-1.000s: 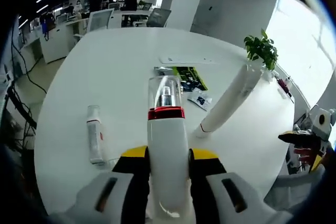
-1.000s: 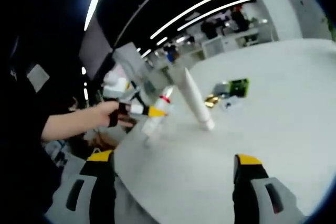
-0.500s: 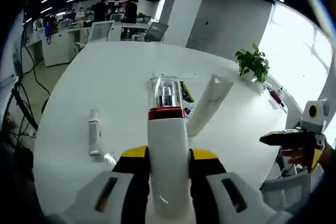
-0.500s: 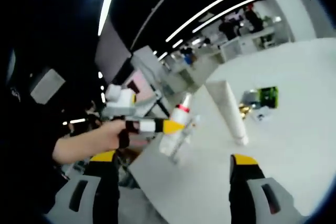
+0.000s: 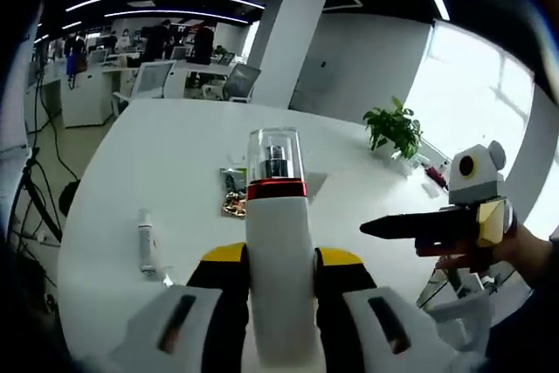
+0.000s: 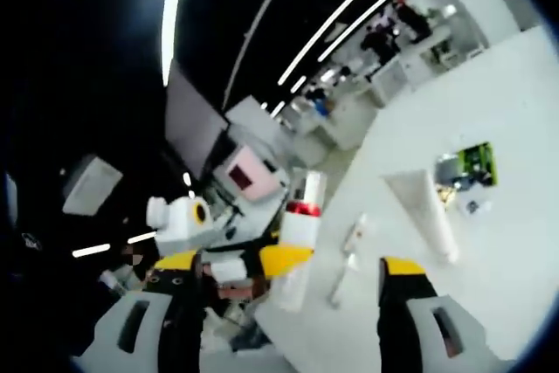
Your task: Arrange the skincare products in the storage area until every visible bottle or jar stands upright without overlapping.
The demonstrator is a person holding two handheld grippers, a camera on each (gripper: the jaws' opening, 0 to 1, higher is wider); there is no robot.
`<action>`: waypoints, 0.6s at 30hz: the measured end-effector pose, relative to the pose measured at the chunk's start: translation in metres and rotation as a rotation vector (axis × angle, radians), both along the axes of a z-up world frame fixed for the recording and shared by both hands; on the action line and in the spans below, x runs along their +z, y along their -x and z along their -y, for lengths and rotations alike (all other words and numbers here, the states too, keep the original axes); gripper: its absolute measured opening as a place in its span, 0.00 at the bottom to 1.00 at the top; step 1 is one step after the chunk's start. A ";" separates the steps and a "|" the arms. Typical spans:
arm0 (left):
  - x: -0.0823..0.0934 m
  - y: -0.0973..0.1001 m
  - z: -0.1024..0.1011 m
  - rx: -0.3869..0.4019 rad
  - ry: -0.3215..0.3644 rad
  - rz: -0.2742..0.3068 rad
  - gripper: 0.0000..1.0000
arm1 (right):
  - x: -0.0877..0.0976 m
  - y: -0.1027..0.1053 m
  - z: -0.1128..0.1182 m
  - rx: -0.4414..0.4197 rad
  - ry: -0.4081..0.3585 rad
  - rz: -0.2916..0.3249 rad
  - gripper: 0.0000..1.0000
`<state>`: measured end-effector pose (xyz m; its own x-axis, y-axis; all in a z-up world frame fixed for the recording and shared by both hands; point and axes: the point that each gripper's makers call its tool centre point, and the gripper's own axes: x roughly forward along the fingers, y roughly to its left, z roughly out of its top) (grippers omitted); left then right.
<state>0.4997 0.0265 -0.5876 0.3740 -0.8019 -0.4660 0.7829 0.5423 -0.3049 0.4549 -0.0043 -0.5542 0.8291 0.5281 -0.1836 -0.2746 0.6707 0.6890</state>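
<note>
The left gripper [image 5: 279, 281] clamps a white pump bottle [image 5: 278, 251] above the table [image 5: 175, 155]. The right gripper [image 6: 275, 321] has jaws apart, empty. If set down tilted, the bottle may topple.

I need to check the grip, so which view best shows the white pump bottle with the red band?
The left gripper view: the white pump bottle with the red band stands large between its jaws. The right gripper view shows it small and blurred.
</note>
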 end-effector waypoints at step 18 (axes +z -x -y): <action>0.052 0.034 0.017 -0.060 0.073 0.105 0.25 | 0.029 -0.026 -0.010 -0.077 -0.033 -0.025 0.74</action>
<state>0.4660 0.0093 -0.5353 0.3678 -0.8546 -0.3665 0.8429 0.4729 -0.2569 0.4814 0.0061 -0.5256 0.8628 0.4691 -0.1884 -0.2053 0.6658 0.7174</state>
